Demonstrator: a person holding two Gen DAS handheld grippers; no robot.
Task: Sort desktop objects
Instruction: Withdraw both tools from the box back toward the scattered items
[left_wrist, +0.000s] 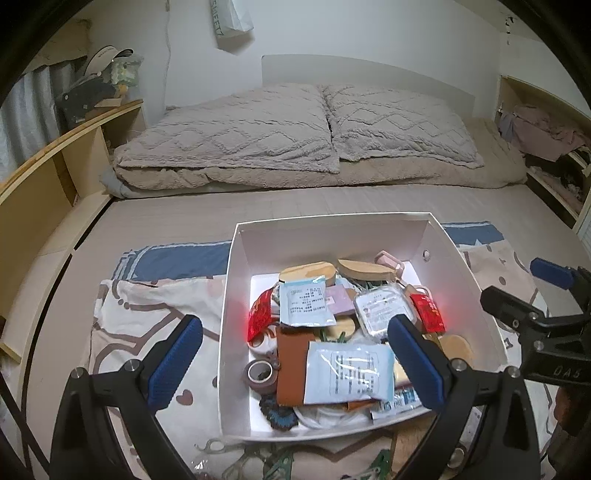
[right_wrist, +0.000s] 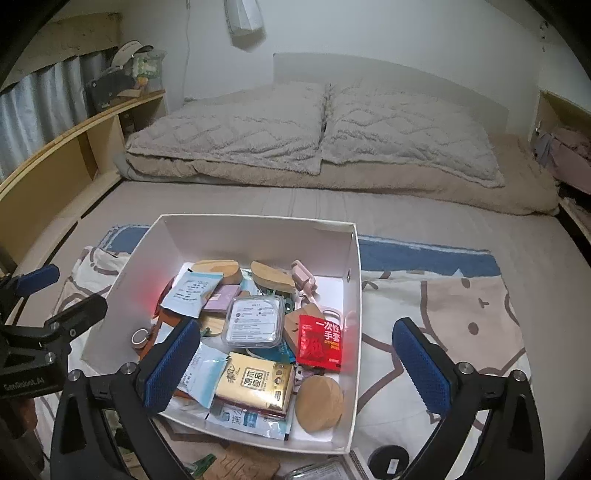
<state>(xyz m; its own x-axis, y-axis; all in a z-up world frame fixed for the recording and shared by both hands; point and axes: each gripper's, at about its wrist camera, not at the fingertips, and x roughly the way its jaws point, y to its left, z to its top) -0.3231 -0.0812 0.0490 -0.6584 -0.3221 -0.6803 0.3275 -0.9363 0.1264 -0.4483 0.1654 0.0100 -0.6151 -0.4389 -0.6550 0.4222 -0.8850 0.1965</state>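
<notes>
A white box sits on a patterned cloth on the bed and is filled with several small items. Among them are a light blue sachet, a brown tape roll, a clear plastic case, a red packet, a gold packet and round wooden coasters. My left gripper hangs open above the box's near left part with nothing between its fingers. My right gripper stands open over the box's near right corner, also holding nothing.
The patterned cloth lies on a beige mattress, with two grey pillows at the far end. Wooden shelves run along the left. In front of the box lie green clips and a black round object.
</notes>
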